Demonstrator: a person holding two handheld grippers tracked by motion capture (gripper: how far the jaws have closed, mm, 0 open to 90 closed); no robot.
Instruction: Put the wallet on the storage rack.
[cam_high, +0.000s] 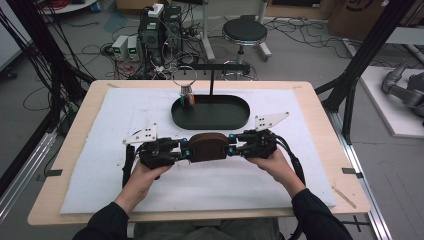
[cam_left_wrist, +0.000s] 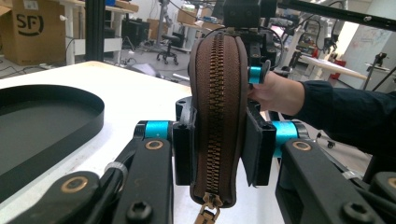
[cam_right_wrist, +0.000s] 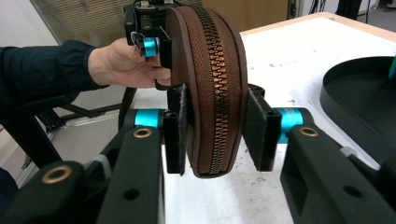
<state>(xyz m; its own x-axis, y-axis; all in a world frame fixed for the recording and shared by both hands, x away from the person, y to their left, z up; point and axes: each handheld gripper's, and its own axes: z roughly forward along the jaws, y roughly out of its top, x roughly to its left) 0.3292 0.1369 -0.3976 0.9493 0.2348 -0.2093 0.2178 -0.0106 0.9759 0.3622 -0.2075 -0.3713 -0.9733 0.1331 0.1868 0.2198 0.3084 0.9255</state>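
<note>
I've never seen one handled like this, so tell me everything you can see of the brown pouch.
The pouch is a brown, rounded case that looks like leather, with a brass-coloured zipper running along its edge. The zipper is closed, its pull hanging at the end near the left gripper. The pouch is held above the white mat, in front of the black tray. The left gripper clamps one end and the right gripper the other, pads flat against both sides.
</note>
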